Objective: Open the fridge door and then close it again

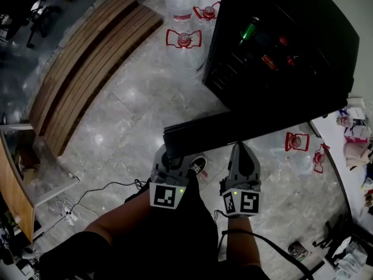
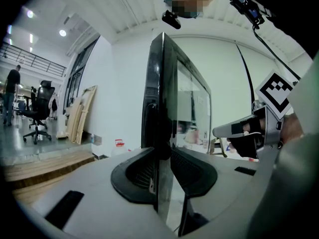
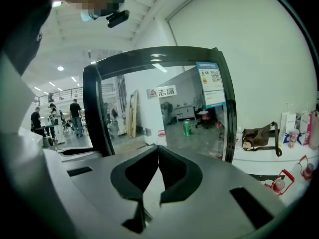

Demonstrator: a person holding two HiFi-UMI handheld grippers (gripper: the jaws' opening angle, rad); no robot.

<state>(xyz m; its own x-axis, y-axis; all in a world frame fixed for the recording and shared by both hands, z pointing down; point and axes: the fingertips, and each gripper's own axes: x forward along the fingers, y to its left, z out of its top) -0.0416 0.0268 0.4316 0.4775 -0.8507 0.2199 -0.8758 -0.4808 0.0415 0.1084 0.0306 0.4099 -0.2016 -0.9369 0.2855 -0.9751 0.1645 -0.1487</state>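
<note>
The black fridge [image 1: 280, 45] stands at the upper right with bottles and cans inside. Its glass door [image 1: 233, 130] is swung open and shows from above as a dark bar. My left gripper [image 1: 169, 156] is shut on the door's free edge. In the left gripper view that edge [image 2: 160, 98] runs upright between the two pads of my left gripper [image 2: 162, 171]. My right gripper [image 1: 240, 149] sits just beside it at the door's face. Its pads meet with nothing between them, so my right gripper [image 3: 158, 149] is shut, and the glass door [image 3: 164, 98] fills the view ahead.
Large water jugs [image 1: 183, 42] stand on the floor left of the fridge. A curved wooden platform [image 1: 87, 57] lies at the left. A white counter [image 1: 349, 139] with bags and bottles is at the right, and cables [image 1: 76, 209] lie on the floor near my feet.
</note>
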